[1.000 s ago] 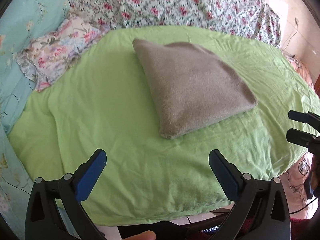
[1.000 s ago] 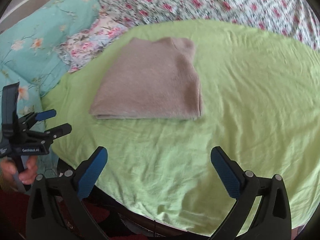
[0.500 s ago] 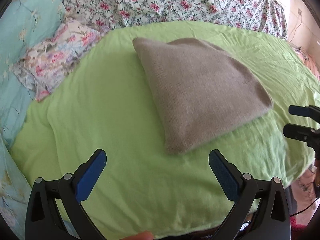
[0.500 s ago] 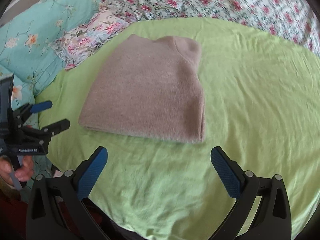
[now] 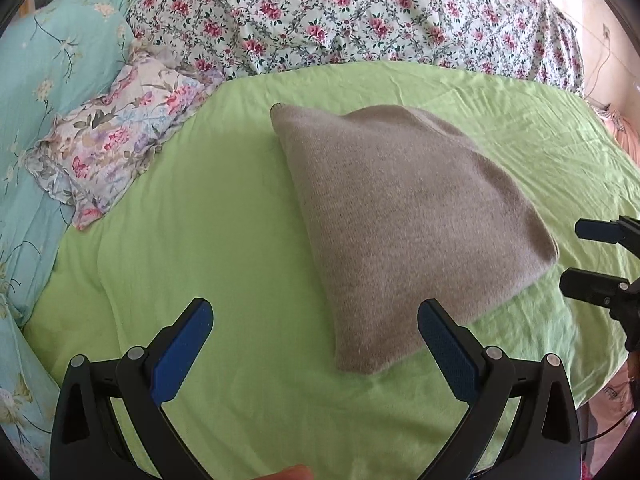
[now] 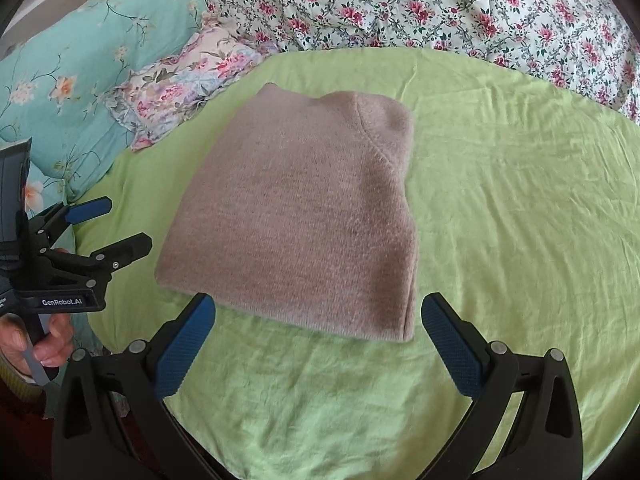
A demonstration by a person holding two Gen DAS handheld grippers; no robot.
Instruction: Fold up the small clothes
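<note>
A folded beige knitted sweater (image 5: 404, 232) lies flat on the light green sheet (image 5: 200, 240); it also shows in the right wrist view (image 6: 304, 224). My left gripper (image 5: 316, 344) is open and empty, just before the sweater's near left corner. My right gripper (image 6: 318, 340) is open and empty, its fingers at the sweater's near edge. Each gripper shows in the other's view: the right gripper (image 5: 588, 256) at the sweater's right corner, the left gripper (image 6: 116, 224) at its left side.
A floral quilt (image 5: 360, 12) lies along the back of the bed. A turquoise floral quilt (image 5: 52, 80) and a small ruffled floral pillow (image 5: 116, 148) lie at the left. The green sheet (image 6: 520, 200) extends to the right of the sweater.
Both grippers have moved forward toward the sweater, which now looks larger and closer. Both stay open. The sweater has not moved.
</note>
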